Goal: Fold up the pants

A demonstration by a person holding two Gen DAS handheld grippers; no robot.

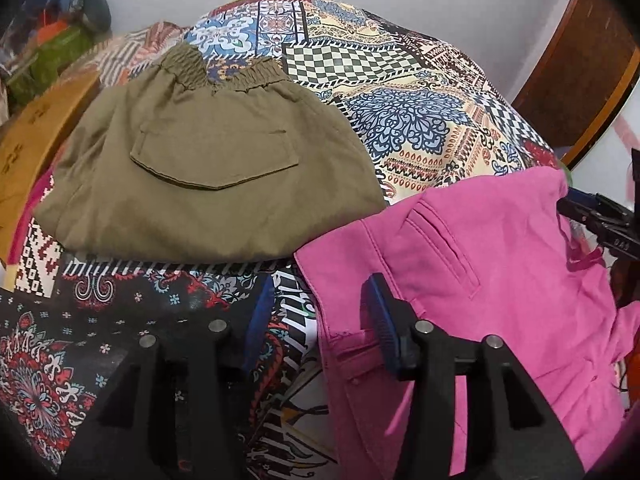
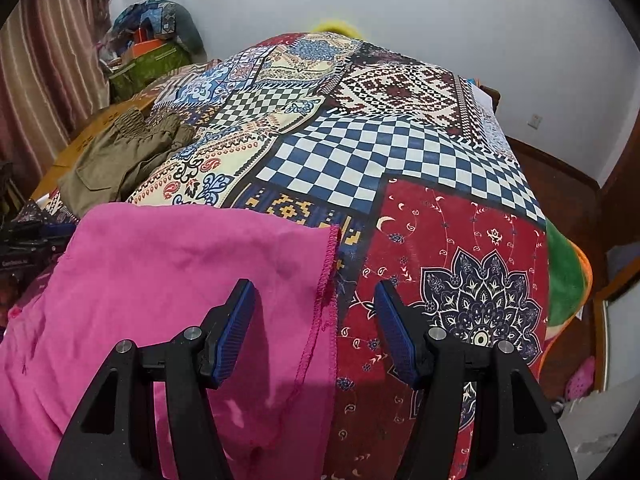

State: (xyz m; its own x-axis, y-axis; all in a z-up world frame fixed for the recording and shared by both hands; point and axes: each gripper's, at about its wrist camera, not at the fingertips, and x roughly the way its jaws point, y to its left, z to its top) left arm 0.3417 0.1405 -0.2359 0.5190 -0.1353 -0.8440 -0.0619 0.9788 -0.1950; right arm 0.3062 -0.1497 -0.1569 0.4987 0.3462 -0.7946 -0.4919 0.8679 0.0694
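Pink pants [image 1: 492, 280] lie on the patterned bedspread [image 1: 400, 92]; the waistband and a back pocket show in the left wrist view. My left gripper [image 1: 316, 320] is open just above the waistband edge, its right finger [image 1: 382, 320] over the pink cloth. In the right wrist view the pink leg end [image 2: 180, 280] with a stitched hem lies flat. My right gripper [image 2: 316, 328] is open, straddling the hem edge, its left finger [image 2: 236, 328] over the cloth. The right gripper also shows at the far right of the left wrist view [image 1: 604, 224].
Folded olive-green pants [image 1: 208, 176] lie at the left of the bed, also seen in the right wrist view [image 2: 120, 152]. A pile of bags and clothes [image 2: 156, 44] stands against the far wall. A wooden frame [image 1: 580, 68] is at the right.
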